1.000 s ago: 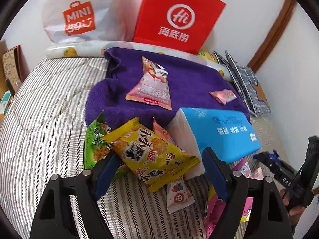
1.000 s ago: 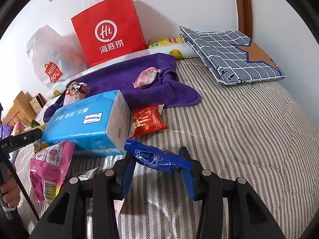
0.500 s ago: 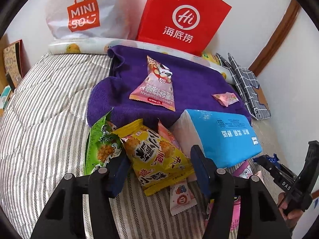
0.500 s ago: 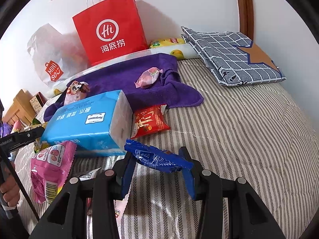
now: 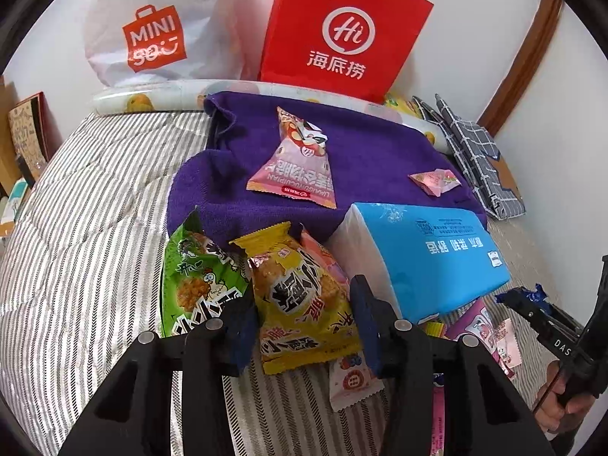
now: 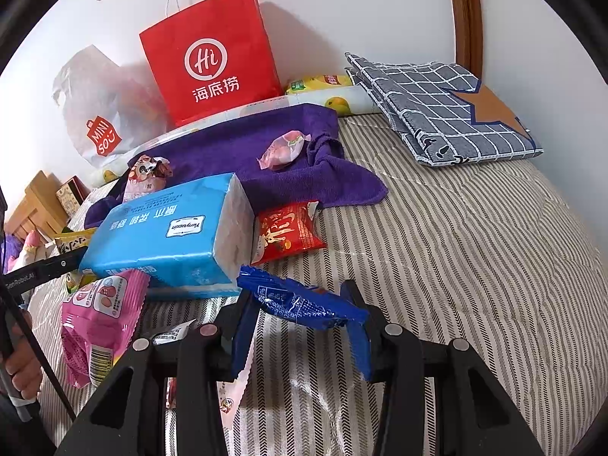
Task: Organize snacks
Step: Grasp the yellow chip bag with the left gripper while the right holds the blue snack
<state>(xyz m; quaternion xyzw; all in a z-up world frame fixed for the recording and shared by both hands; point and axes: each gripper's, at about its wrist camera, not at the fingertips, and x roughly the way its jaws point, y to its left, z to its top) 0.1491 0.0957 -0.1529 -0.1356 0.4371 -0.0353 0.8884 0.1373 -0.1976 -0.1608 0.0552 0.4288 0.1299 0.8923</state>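
- Fingers of the left gripper [image 5: 304, 326] are closing around the yellow snack packet [image 5: 304, 304] at lower centre of the left wrist view; both blue pads are sitting against its sides.
- Fingers of the right gripper [image 6: 300, 326] are standing narrow, pinching the blue wrapper [image 6: 304, 302] (crumpled, lifted off the striped bedcover [image 6: 475, 266]).
- Beside the yellow packet, a green snack packet [image 5: 193, 281] is lying to its left and a blue tissue pack [image 5: 429, 254] to its right.
- Higher in the frame, a pink snack bag [image 5: 296, 167] and a small pink candy [image 5: 435, 181] are resting on the purple towel [image 5: 372, 152].
- At the top, a red paper bag [image 5: 342, 34] is leaning against the wall.
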